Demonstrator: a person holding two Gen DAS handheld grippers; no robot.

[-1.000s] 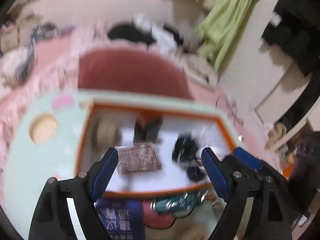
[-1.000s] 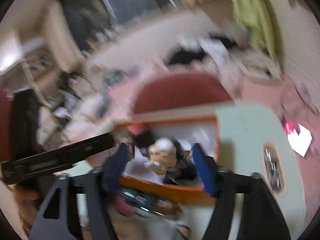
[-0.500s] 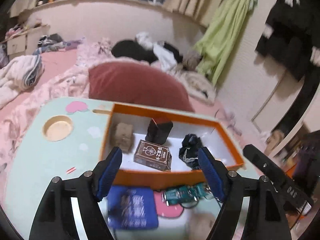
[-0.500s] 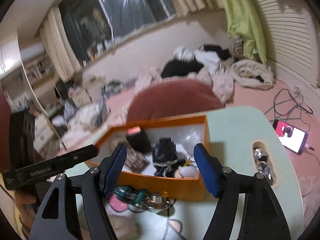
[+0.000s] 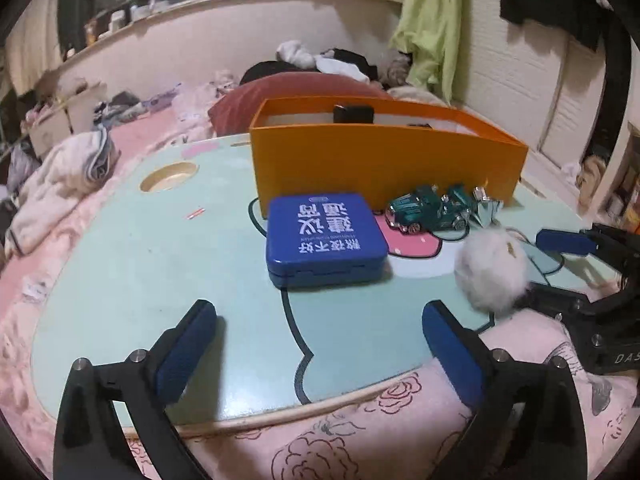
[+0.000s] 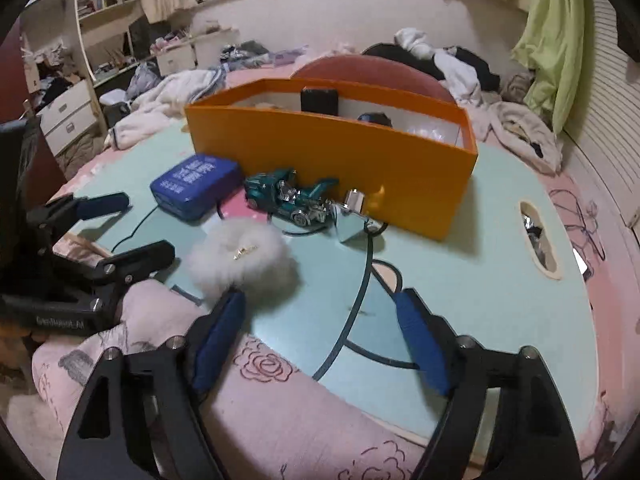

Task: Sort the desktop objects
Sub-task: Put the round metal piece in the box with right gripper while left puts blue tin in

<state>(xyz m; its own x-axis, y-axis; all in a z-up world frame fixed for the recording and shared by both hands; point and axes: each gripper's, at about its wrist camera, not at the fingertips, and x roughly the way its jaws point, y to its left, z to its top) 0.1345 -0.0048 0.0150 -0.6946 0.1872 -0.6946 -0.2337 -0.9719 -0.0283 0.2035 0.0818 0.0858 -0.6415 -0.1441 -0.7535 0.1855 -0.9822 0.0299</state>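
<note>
Both grippers opening, empty, over the table edge.

tin before box, toy car right, pompom nearer

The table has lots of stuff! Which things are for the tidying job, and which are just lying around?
For the job: orange box, blue tin, toy car, white puff, shiny clip.

Just lying about: red cushion, green cloth, white blanket, phone.
</note>
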